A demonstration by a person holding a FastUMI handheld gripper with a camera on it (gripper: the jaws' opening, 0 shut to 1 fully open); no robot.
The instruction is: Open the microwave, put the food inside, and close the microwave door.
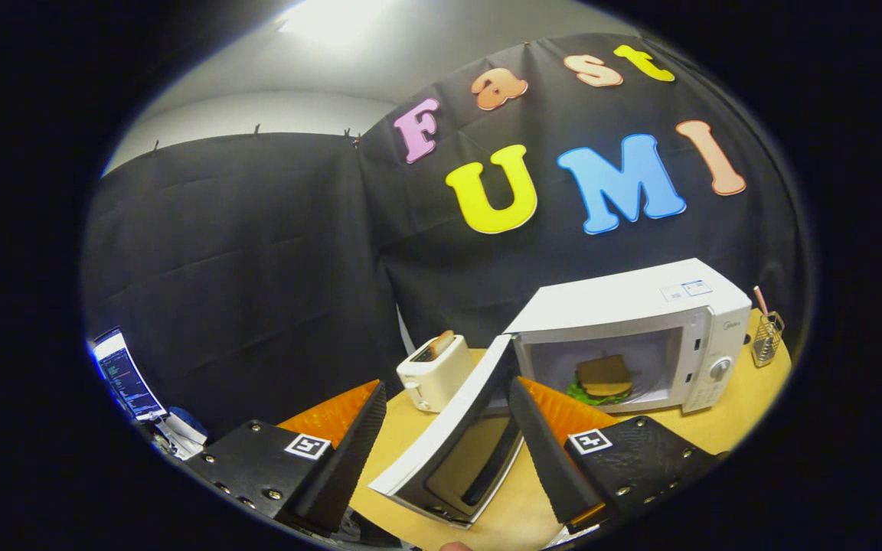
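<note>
Now claw (445, 394) agape astride microwave door (452, 440)

The handheld two-finger gripper (441, 428) has two black, wedge-shaped fingers (345, 451) with finely serrated inner edges and orange ribbed backing behind them. Each sits on a black textured plate fastened with silver screws, and each plate carries a small white square marker with a black pattern.
</note>
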